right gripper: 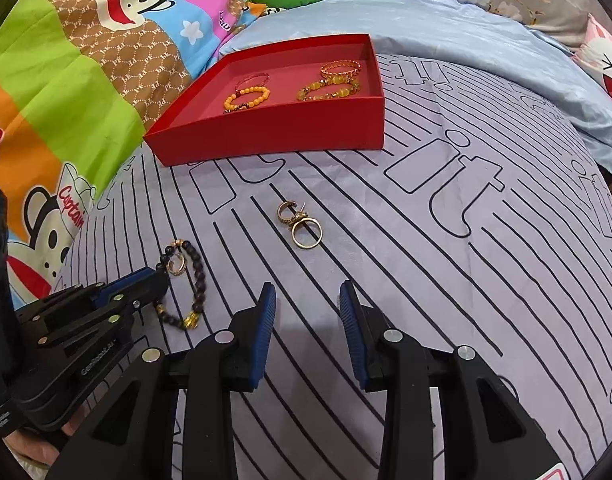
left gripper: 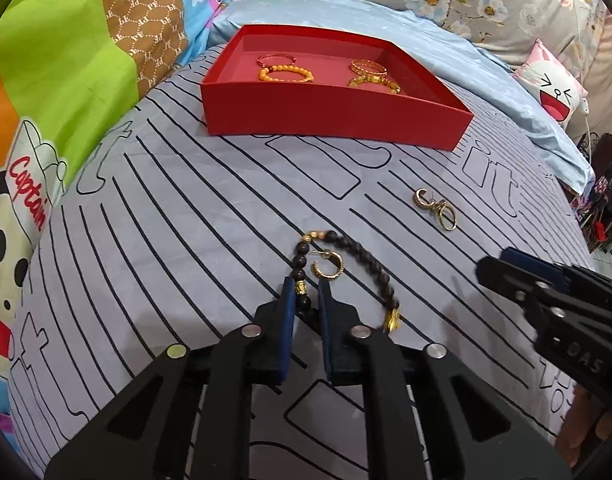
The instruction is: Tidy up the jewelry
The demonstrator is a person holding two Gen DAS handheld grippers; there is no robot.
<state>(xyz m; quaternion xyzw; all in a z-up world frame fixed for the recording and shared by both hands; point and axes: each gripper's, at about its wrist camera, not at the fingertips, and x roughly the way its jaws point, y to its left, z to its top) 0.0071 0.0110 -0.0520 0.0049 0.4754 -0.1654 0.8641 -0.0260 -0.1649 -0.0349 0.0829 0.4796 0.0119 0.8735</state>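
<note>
Blue pads of the left hand-held gripper [left gripper: 306, 292] have closed onto the near-left beads of the dark bracelet [left gripper: 369, 264], which lies on the striped bedsheet [left gripper: 186, 220]. The grip takes only a bead or two at the pad tips, so a quick lift could let the round beads roll out and the strand drop. A gold hoop earring [left gripper: 327, 268] lies inside the bracelet's loop, just past the pads; I judge this the main hazard, since the rising strand may snag it and drag or fling it across the soft sheet, where small pieces hide in folds. The gold charm [left gripper: 391, 320] at the bracelet's right end could also swing and catch.

The right hand-held gripper [right gripper: 307, 304] hangs over bare sheet with its jaws partly apart and nothing between them. Ahead of it sit a second hoop and two rings [right gripper: 300, 222], touching one another, so pinching one may scatter the rest.

Farthest, the red tray [left gripper: 337, 120] already holds orange and gold bracelets [right gripper: 248, 94]; its near wall stands high enough to catch a dangling strand, and the bed gives under any push
</note>
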